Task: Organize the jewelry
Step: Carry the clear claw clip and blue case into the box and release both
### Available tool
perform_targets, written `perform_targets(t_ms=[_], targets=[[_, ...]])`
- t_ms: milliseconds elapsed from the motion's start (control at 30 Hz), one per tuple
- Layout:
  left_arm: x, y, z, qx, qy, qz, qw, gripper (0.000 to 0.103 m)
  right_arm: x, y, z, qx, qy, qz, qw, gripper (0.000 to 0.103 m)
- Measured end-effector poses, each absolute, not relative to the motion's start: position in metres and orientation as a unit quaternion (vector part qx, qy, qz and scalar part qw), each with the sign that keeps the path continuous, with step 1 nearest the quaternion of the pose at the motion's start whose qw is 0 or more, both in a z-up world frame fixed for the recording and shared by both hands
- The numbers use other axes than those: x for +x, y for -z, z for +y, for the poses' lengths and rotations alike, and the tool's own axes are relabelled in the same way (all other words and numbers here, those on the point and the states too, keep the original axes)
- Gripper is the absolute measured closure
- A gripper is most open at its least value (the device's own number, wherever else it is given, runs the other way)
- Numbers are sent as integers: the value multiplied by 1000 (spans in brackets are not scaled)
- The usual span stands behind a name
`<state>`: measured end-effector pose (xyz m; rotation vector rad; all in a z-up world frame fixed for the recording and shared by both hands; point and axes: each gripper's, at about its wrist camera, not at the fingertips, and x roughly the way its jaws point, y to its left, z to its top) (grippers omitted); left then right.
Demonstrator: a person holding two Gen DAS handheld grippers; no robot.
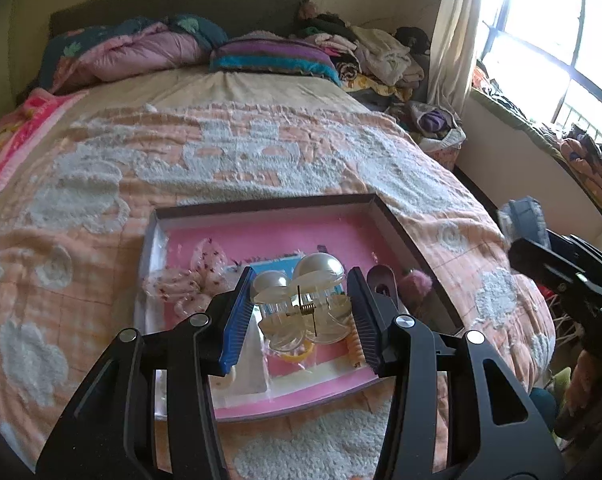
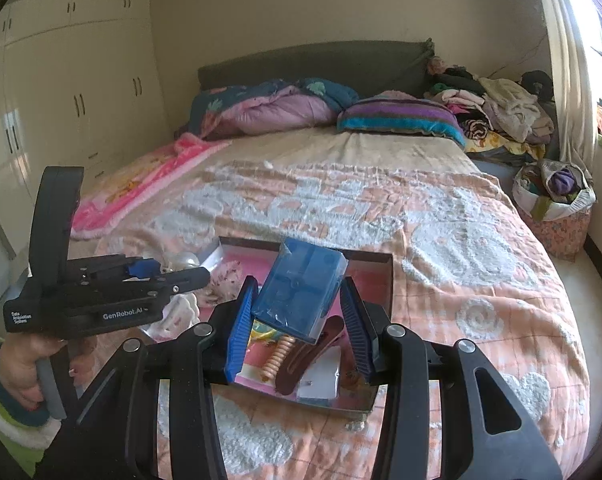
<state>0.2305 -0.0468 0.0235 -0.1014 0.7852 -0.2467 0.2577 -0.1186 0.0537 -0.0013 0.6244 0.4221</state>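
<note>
My left gripper (image 1: 301, 294) is shut on a clear hair claw with big pearls and a gold spring (image 1: 301, 296), held just above the pink-lined tray (image 1: 261, 205) on the bed. In the right wrist view, my right gripper (image 2: 299, 294) is shut on a tilted blue see-through box (image 2: 299, 288) over the same tray (image 2: 390, 280). In the tray lie a floral fabric bow (image 1: 189, 280), a brown hair clip (image 2: 309, 354), a coiled hair tie (image 2: 279, 356) and a pink pom-pom (image 1: 415, 284). The left gripper (image 2: 149, 270) shows at the left, gripped by a hand (image 2: 25, 364).
The tray sits near the foot of a bed with a peach and white quilt (image 1: 221, 152). Pillows and folded bedding (image 2: 285, 108) lie at the head, with a clothes pile (image 2: 497, 112) and a full basket (image 2: 557, 208) on the right. Wardrobes (image 2: 69, 92) line the left wall.
</note>
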Motion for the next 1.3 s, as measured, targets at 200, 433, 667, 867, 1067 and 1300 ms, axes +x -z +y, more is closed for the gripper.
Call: perform_targets(t_ms=[200,433,667,867,1067,1300], targets=[[239,0,-53,-51,128,404,904,65,280,-18,-104,-18,-207,346,915,62],[246,27,-51,-50,122,432,892,65,297,24,-99,-23,-198,382,902,62],[250,39,-52,-47,117,445,887,64,301,43,-97,-27,-185,392,901,60],[246,38,-51,-42,112,443,889,63,295,40,-105,-3,-179,386,905,47],[242,31,-51,-40,112,436,892,54,277,24,-111,1,-176,368,913,36],[227,14,-48,-42,112,423,898,42,251,-1,-119,3,-167,345,924,18]])
